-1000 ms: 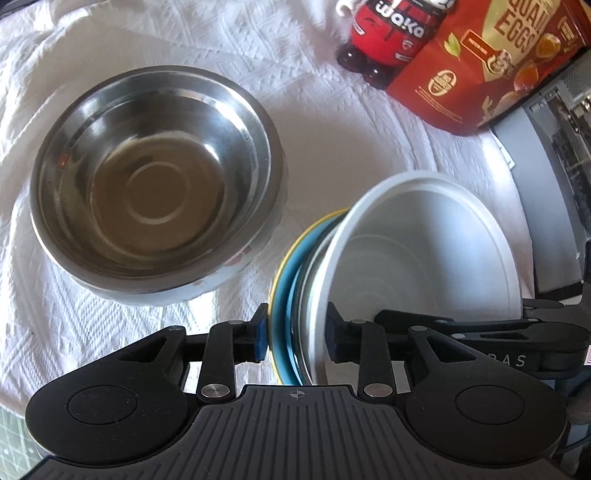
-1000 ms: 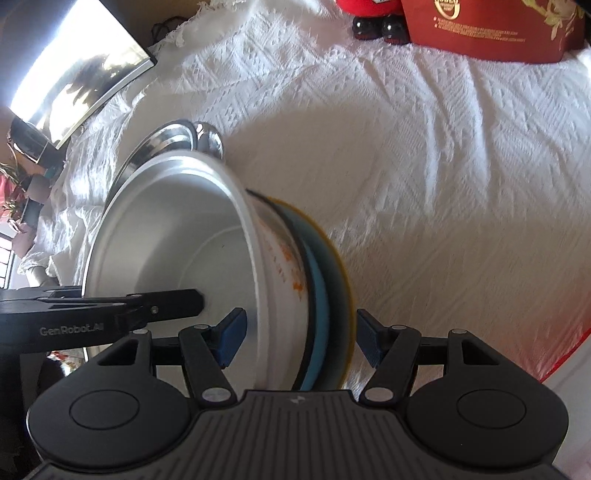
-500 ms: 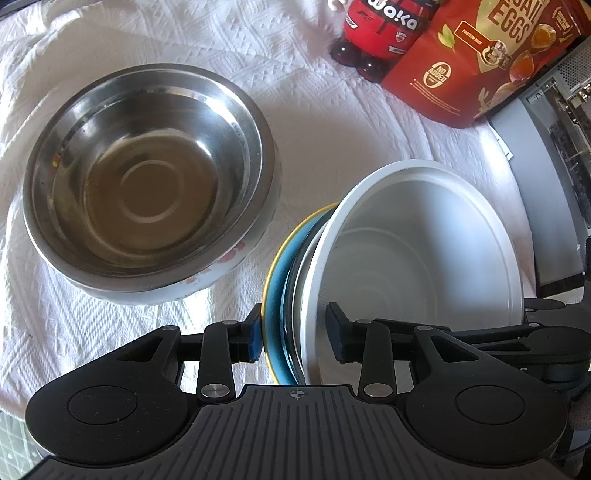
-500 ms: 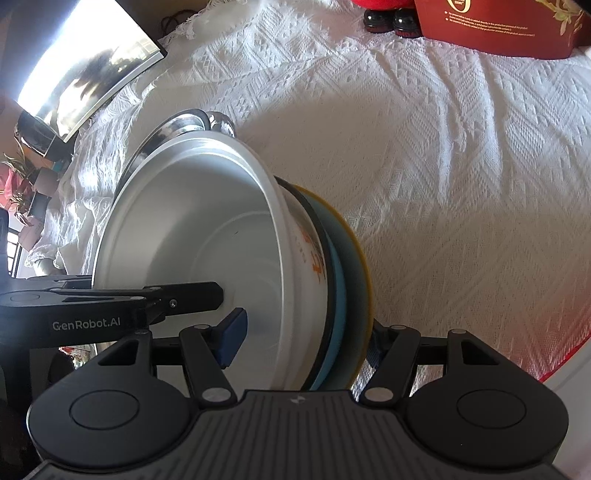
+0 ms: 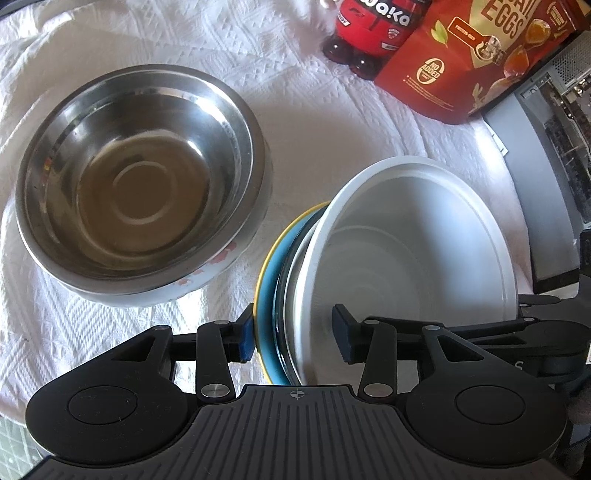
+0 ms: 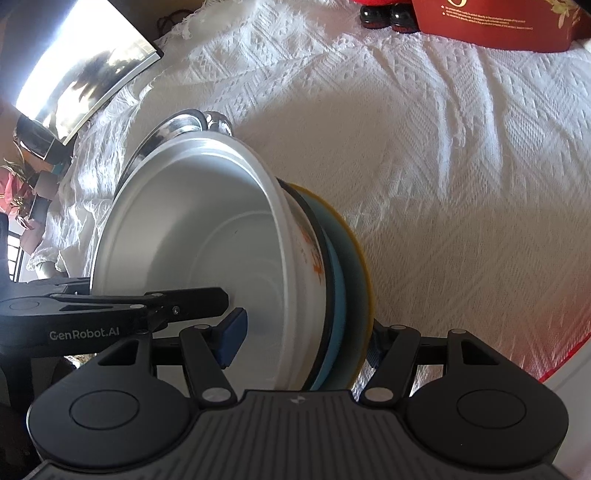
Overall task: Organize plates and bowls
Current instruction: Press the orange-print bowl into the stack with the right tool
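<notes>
A stack stands on edge on the white cloth: a white bowl [image 5: 413, 258] with orange flowers outside, backed by a dark plate, a blue plate [image 5: 267, 280] and a yellow plate [image 6: 360, 254]. My left gripper [image 5: 293, 336] straddles its lower rim and its jaws are opening; the right-hand pad stands clear inside the bowl. My right gripper [image 6: 301, 343] is shut on the stack, one pad inside the bowl [image 6: 207, 229], the other hidden behind the yellow plate. A steel bowl [image 5: 140, 177] rests in a white flowered bowl [image 5: 210, 273] to the left.
A red drink bottle [image 5: 373, 26] and a red egg packet [image 5: 491, 55] stand at the far edge of the cloth. A grey computer case [image 5: 546, 155] borders the table on the right. A shiny board [image 6: 85, 70] lies beyond the cloth's far left corner.
My left gripper's jaws have spread apart around the stack's rim. In the right wrist view the stack has leaned over until the yellow plate covers the right-hand pad.
</notes>
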The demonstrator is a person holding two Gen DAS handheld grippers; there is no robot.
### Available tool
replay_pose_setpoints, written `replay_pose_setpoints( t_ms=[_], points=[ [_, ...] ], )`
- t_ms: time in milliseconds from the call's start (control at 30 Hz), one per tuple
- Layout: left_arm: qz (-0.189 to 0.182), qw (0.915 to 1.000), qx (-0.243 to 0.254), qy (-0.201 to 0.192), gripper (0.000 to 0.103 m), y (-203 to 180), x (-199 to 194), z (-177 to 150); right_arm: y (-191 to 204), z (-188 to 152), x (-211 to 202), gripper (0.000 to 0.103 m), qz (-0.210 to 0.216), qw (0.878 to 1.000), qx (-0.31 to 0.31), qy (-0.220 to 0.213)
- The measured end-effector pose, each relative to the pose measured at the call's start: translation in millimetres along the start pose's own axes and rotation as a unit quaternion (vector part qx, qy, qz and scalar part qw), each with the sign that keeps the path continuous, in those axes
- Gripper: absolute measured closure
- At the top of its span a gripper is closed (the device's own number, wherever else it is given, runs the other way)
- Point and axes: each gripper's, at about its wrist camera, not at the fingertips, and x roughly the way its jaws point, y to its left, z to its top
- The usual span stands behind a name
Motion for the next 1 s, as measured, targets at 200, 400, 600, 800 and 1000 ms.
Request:
replay_pose_setpoints(
  t_ms=[200,400,600,800,1000],
  points=[
    [-0.012,0.9999,-0.007,0.002,0.055,3,1,1,-2,0,0,0.039,0.000,1.000,0.005,-0.003],
    [-0.007,1.0000,-0.007,0.001,0.055,1,2,1,-1,-3,0,0.042,0.003,1.000,0.006,0.004],
    [-0.006,0.9999,0.002,0.008,0.055,-4,1,-1,-3,-3,-1,0.042,0.004,1.000,0.012,0.011],
    [-0.021,0.9995,0.003,0.024,0.054,-8,5,-6,-9,-7,-8,0.042,-0.004,1.000,0.014,0.016],
    [-0.017,0.9996,0.005,0.023,0.054,-10,7,-4,-6,-7,-10,0.042,-0.023,1.000,0.008,-0.006]
  ],
)
